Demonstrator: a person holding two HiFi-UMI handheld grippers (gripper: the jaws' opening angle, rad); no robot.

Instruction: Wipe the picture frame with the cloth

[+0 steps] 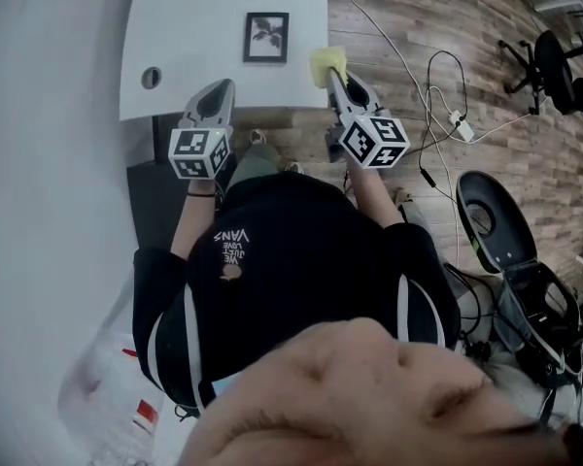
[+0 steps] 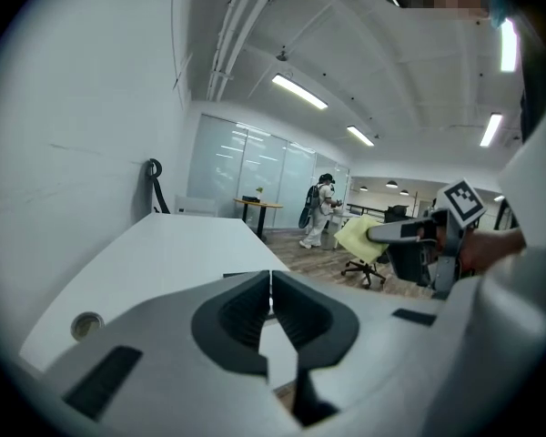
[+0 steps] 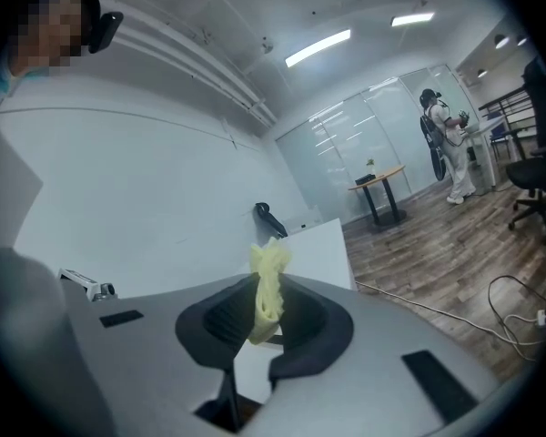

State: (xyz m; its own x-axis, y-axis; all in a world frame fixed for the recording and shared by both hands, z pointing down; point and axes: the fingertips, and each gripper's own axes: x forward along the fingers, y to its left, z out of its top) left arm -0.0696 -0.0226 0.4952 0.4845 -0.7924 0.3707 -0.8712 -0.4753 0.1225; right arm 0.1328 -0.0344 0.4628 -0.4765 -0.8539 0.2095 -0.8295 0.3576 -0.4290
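A black picture frame [image 1: 265, 37] with a plant print lies flat on the white table [image 1: 194, 27], near its front edge. My right gripper [image 1: 331, 76] hovers just right of the frame, over the table's corner, shut on a yellow cloth [image 1: 327, 63]. In the right gripper view the cloth [image 3: 267, 288] stands bunched up between the jaws of the right gripper [image 3: 266, 309]. My left gripper [image 1: 218, 89] is at the table's front edge, left of and nearer than the frame, jaws shut on nothing. In its own view the left gripper [image 2: 271, 288] points across the table, and the cloth [image 2: 357, 238] shows at the right.
A round cable hole [image 1: 151, 77] sits in the table at the left. Cables [image 1: 437, 95] trail over the wood floor at the right, with office chairs [image 1: 554, 66] beyond. A white wall runs along the left. A person [image 2: 320, 209] stands far off.
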